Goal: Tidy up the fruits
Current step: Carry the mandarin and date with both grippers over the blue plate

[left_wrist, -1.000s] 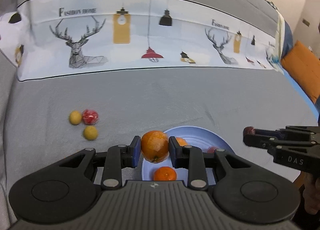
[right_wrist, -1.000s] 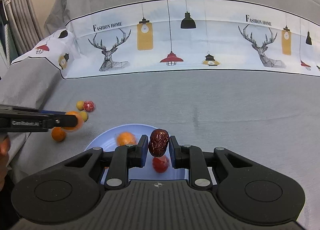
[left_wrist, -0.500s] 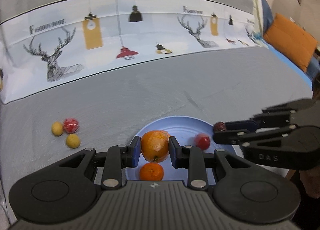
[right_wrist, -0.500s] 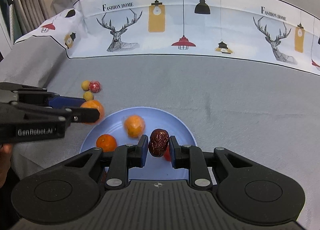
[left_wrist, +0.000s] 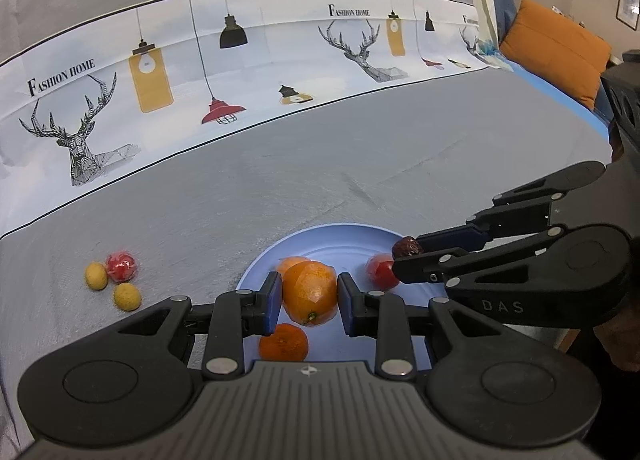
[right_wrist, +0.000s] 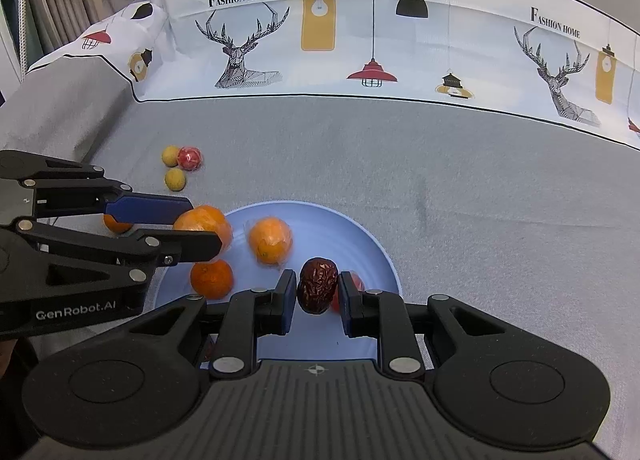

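- L gripper [left_wrist: 308, 300]: fingers closed on large orange [left_wrist: 310, 292], held above near-left part of blue plate [left_wrist: 320, 230]; the drop looks to be straight down.
- R gripper [right_wrist: 318, 296]: fingers pinch a wrinkled dark red date [right_wrist: 317, 284], long axis upright, over plate's right half.
- On plate: small mandarin [right_wrist: 211, 278] directly below L fingers, wrapped orange [right_wrist: 270, 240] at centre, red fruit [left_wrist: 382, 270] below the date.
- In the way (judgement): mandarin sits in the orange's drop spot; shift fwd to bare plate.
- Off plate: two yellow fruits [right_wrist: 175, 179] and red wrapped ball [right_wrist: 189, 157] far-left on grey cloth [right_wrist: 440, 163]; another orange [right_wrist: 116, 224] behind L fingers.
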A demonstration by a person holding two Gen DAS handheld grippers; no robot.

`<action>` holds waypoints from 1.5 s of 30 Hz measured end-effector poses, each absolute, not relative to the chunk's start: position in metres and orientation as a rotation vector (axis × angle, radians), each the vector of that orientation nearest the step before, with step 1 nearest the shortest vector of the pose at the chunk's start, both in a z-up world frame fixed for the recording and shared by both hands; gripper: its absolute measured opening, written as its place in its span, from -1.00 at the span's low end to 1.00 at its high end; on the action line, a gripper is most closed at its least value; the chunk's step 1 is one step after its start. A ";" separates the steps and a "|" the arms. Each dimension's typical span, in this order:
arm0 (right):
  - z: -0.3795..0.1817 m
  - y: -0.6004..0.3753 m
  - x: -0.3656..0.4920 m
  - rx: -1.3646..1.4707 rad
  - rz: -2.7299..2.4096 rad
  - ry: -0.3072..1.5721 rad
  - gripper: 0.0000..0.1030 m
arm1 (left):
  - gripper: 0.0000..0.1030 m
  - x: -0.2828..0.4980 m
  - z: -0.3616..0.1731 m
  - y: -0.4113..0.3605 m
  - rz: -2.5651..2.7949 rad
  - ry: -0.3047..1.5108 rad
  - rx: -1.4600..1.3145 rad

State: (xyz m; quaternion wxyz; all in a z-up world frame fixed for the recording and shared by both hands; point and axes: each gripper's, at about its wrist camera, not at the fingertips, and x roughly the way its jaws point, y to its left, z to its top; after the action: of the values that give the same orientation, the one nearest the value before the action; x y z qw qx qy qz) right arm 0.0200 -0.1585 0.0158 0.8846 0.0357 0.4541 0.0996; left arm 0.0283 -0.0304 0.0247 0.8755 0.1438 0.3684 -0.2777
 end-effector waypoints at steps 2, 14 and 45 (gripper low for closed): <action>0.016 -0.158 0.020 0.072 0.209 0.945 -0.54 | -0.36 0.028 0.024 -0.031 -0.584 0.769 0.306; 0.015 -0.158 0.020 0.069 0.211 0.947 -0.54 | -0.36 0.027 0.022 -0.034 -0.600 0.773 0.326; 0.014 -0.156 0.019 0.069 0.211 0.948 -0.54 | -0.36 0.025 0.021 -0.036 -0.613 0.777 0.349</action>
State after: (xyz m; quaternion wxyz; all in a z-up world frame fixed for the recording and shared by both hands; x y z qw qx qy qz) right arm 0.0194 -0.1562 0.0143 0.8838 0.0329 0.4557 0.1012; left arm 0.0254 -0.0363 0.0214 0.8655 0.1664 0.3710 -0.2924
